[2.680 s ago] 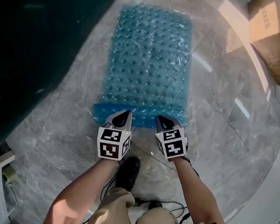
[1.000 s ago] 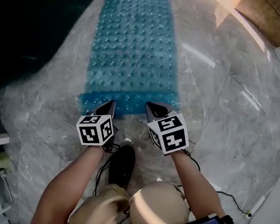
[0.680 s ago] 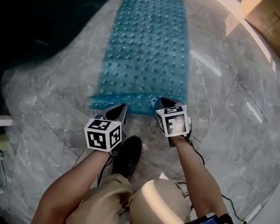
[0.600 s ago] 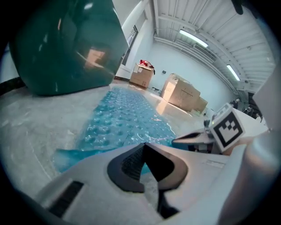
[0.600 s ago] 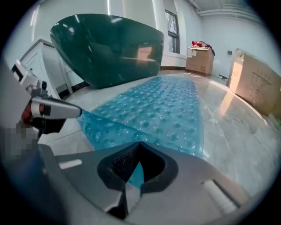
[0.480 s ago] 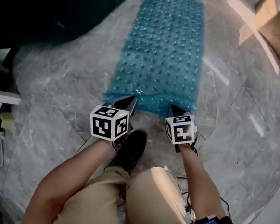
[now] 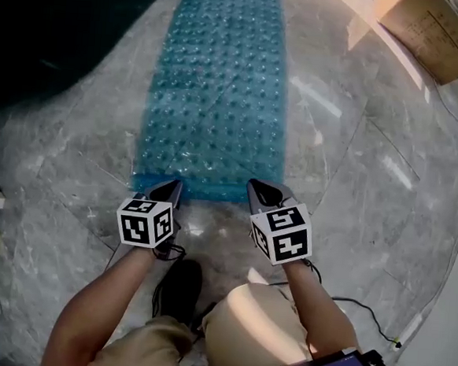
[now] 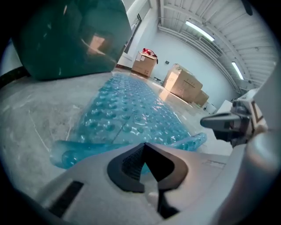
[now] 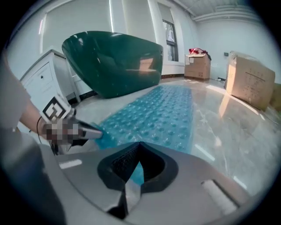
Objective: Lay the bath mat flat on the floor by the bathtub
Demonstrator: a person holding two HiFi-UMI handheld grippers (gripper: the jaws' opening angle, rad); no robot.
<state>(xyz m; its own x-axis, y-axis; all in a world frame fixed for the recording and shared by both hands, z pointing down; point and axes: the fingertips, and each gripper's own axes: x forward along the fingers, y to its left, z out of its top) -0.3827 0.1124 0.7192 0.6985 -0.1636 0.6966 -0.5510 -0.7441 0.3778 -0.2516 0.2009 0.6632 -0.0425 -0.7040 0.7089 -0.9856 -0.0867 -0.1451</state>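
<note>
A blue, see-through bath mat (image 7: 216, 90) with rows of bumps lies stretched out lengthwise on the grey marble floor, beside the dark green bathtub (image 7: 60, 23). Its near edge (image 8: 88, 147) curls up a little. My left gripper (image 7: 168, 191) is shut on the near left corner, and my right gripper (image 7: 261, 193) is shut on the near right corner. In the left gripper view the mat (image 8: 131, 114) runs away from the jaws, with the tub (image 8: 70, 39) at its left. The right gripper view shows the mat (image 9: 158, 112) pinched between the shut jaws, and the tub (image 9: 114, 61) behind.
Cardboard boxes (image 7: 426, 32) stand at the far right, with more of them (image 8: 182, 83) against the back wall. A white cabinet (image 9: 41, 79) stands left of the tub. A black cable (image 7: 361, 315) trails on the floor by my right arm. The person's black shoe (image 7: 177, 289) is just behind the grippers.
Both grippers have kept hold of the mat's near edge and drawn it back toward the person. More of the mat's length now lies flat along the tub.
</note>
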